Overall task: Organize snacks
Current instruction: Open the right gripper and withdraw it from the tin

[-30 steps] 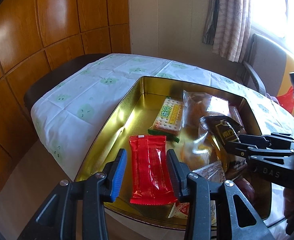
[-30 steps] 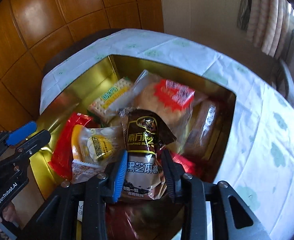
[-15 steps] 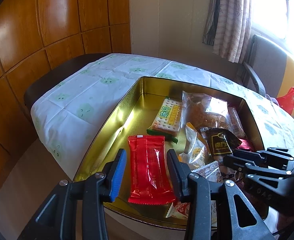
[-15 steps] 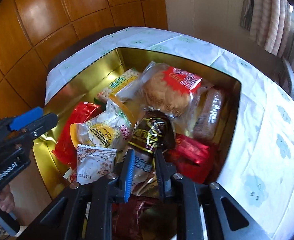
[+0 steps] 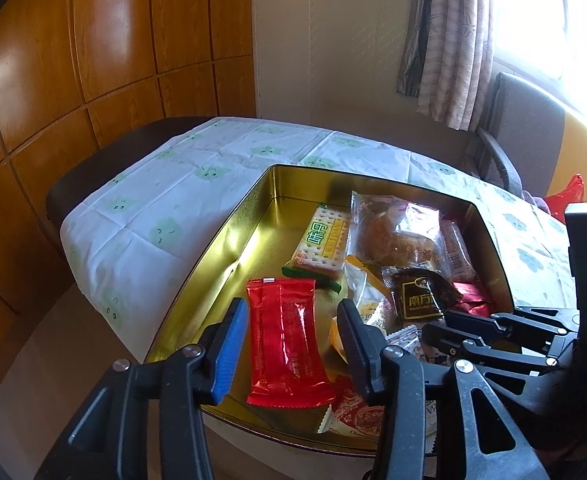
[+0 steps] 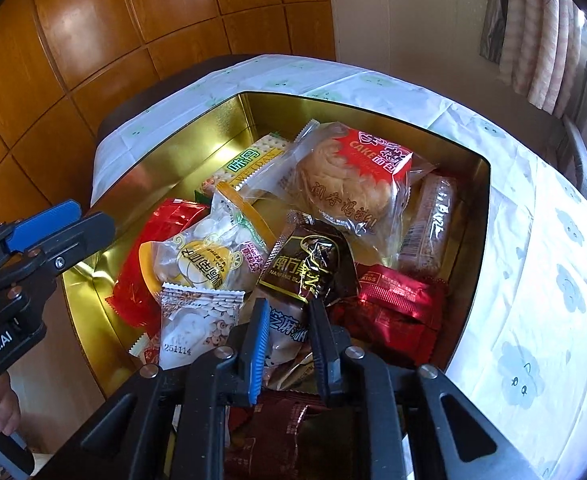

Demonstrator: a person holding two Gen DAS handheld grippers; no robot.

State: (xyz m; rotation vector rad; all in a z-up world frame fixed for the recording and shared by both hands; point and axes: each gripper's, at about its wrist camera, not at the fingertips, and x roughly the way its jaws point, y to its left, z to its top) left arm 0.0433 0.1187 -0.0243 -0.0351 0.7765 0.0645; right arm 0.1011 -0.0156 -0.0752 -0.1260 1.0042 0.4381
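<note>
A gold tin [image 5: 229, 256] [image 6: 221, 128] holds several snack packets. My right gripper [image 6: 287, 334] is shut on the lower end of a dark brown sesame packet [image 6: 307, 266], which rests on the pile in the tin; it also shows in the left wrist view [image 5: 419, 300]. My left gripper [image 5: 291, 334] is open and empty, with a red packet [image 5: 287, 336] lying flat in the tin below and between its fingers. In the right wrist view the left gripper [image 6: 49, 228] is at the tin's left rim.
The tin also holds a cracker pack [image 6: 249, 164], a cake bag [image 6: 349, 184], a yellow pastry bag [image 6: 205, 258], a white packet [image 6: 193, 324] and dark red packets [image 6: 397, 304]. The table has a white cloth [image 5: 181, 184]. A chair [image 5: 521, 136] stands behind.
My right gripper has lowered the brown packet onto the pile and drawn back toward the near edge, still gripping its end. The left gripper has stayed in place, open.
</note>
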